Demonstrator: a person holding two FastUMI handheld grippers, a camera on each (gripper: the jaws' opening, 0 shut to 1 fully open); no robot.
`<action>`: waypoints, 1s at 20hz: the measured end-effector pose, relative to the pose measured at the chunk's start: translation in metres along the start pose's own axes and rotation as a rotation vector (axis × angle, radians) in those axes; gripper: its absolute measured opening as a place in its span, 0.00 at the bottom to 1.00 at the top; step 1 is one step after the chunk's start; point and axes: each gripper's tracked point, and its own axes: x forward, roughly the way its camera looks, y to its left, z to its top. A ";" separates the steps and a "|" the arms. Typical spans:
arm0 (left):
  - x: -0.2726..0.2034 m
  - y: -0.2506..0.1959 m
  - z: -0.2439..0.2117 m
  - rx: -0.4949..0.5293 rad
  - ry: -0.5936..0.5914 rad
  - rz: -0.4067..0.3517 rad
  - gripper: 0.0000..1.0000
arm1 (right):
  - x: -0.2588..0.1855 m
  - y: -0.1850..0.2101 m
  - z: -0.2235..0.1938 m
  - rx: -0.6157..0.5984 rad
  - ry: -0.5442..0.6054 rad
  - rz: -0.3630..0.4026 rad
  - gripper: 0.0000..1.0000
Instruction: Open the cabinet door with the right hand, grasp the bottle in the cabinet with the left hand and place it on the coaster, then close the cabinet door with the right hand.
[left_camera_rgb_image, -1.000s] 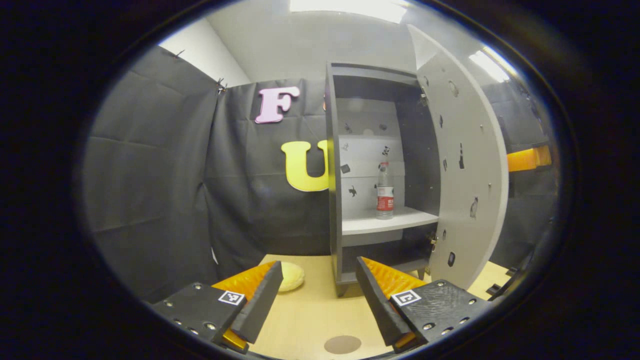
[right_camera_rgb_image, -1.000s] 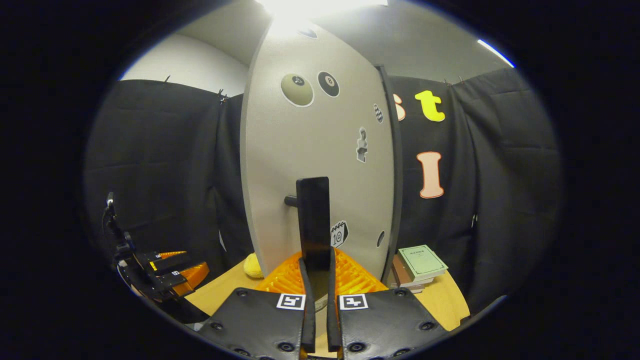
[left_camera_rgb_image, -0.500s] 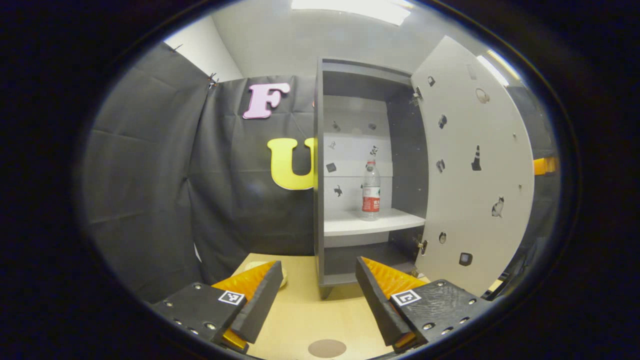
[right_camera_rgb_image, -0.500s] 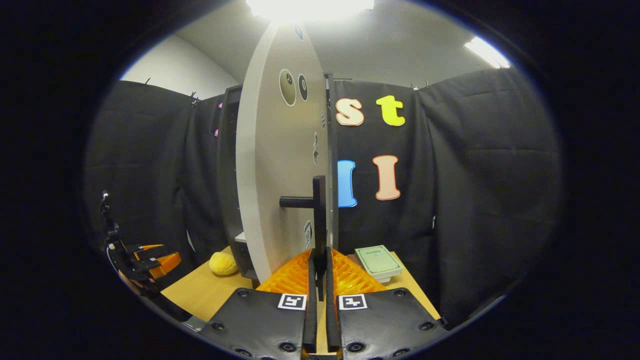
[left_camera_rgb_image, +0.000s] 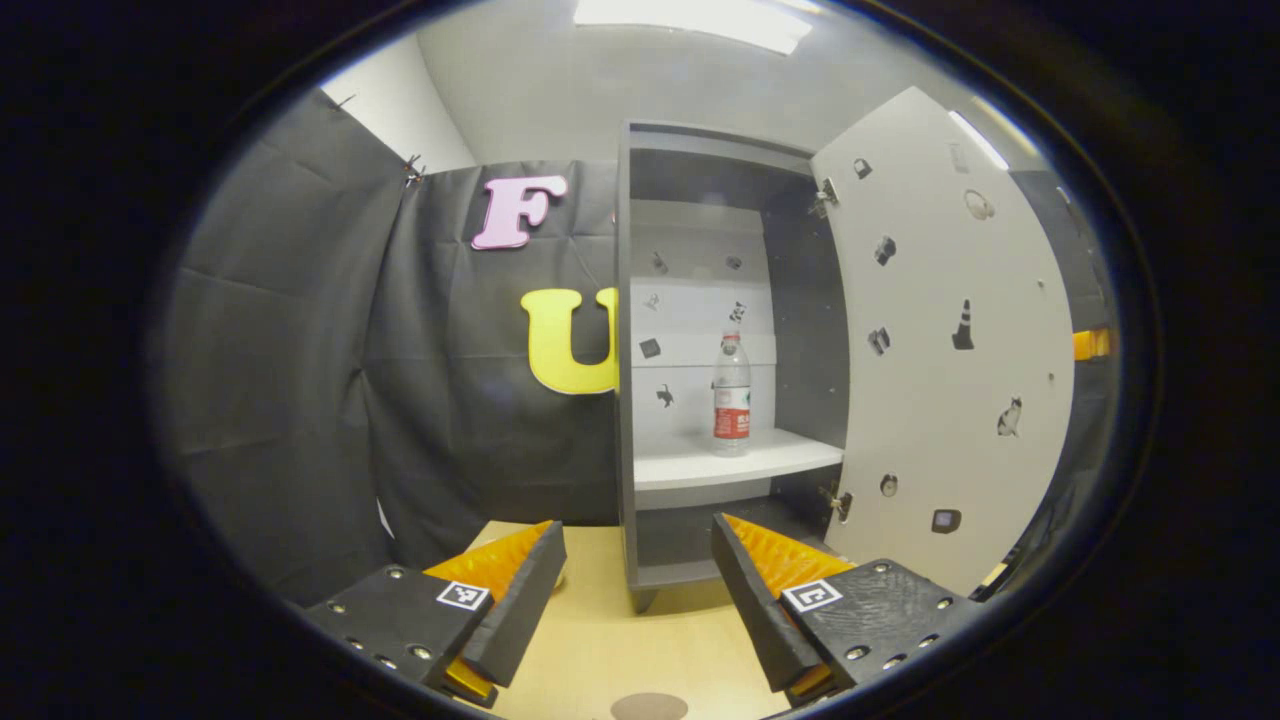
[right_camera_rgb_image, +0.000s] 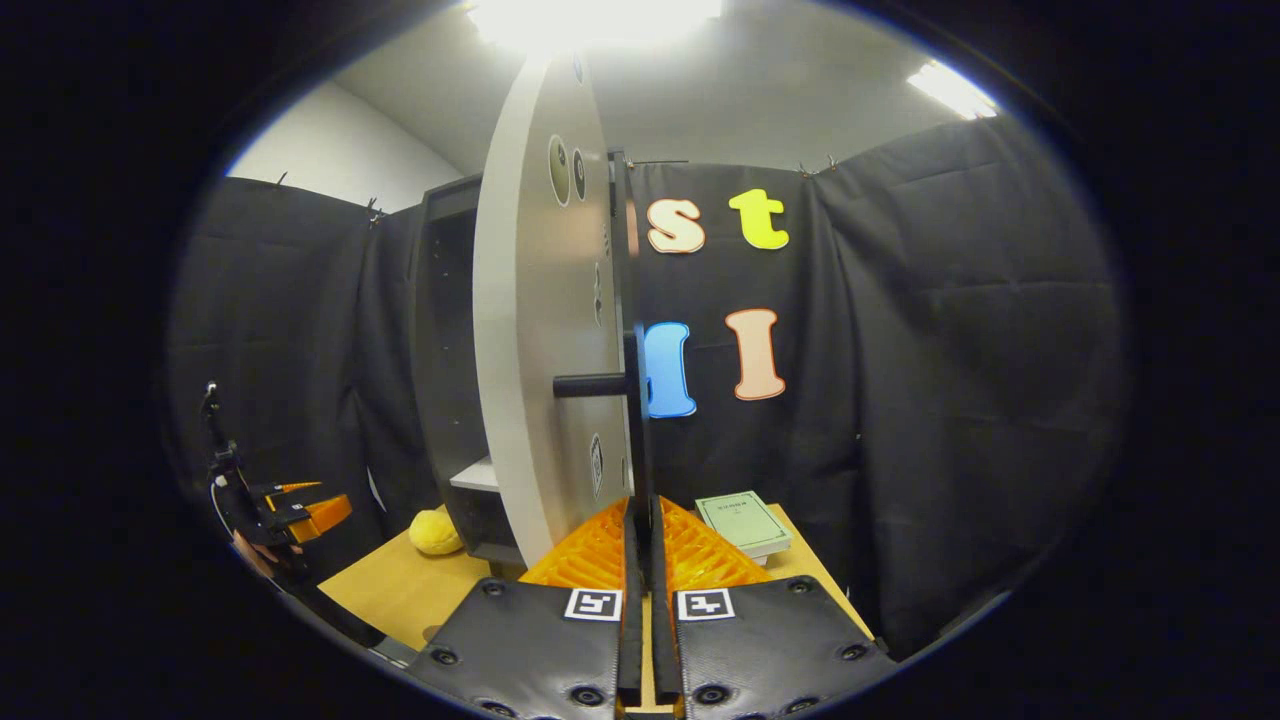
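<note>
right claw (right_camera_rgb_image: 640, 560) clenched tight on the black handle (right_camera_rgb_image: 636, 400) of the cabinet door (right_camera_rgb_image: 535, 330), both fingers pinching the bar edge-on, and the door stands wide open, swung out from the cabinet (left_camera_rgb_image: 700, 350). left claw (left_camera_rgb_image: 635, 590) released, its fingers spread apart low over the tan wooden bench (left_camera_rgb_image: 610, 640), pointing straight at the open cabinet and well short of it; in the right gripper view it hangs far off at the left (right_camera_rgb_image: 300, 505). room now: black cloth walls all round, a white ceiling with bright light panels above. one grey cabinet stands on the bench with one white shelf (left_camera_rgb_image: 725, 465) inside, and on that shelf one clear bottle (left_camera_rgb_image: 731, 395) with a red label, upright, near the back, touching neither claw. little stickers dot the cabinet's back wall and the inside of the door. one round brown coaster (left_camera_rgb_image: 648, 706) lies on the bench at the very bottom edge of the left gripper view, bare. one yellow soft thing (right_camera_rgb_image: 436, 532) sits on the bench beside the cabinet's foot, and one small stack of books (right_camera_rgb_image: 745, 522) with a green cover on top lies on the far side of the door.
</note>
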 end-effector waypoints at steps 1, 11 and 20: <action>-0.001 -0.001 -0.001 -0.001 0.001 -0.007 0.88 | -0.001 0.002 0.000 0.018 -0.002 -0.007 0.06; 0.009 -0.001 -0.011 -0.012 0.026 -0.032 0.90 | -0.033 0.008 -0.025 -0.016 0.125 -0.111 0.31; 0.025 -0.009 -0.010 -0.061 0.003 -0.069 0.90 | -0.021 0.060 -0.007 0.058 0.045 0.001 0.97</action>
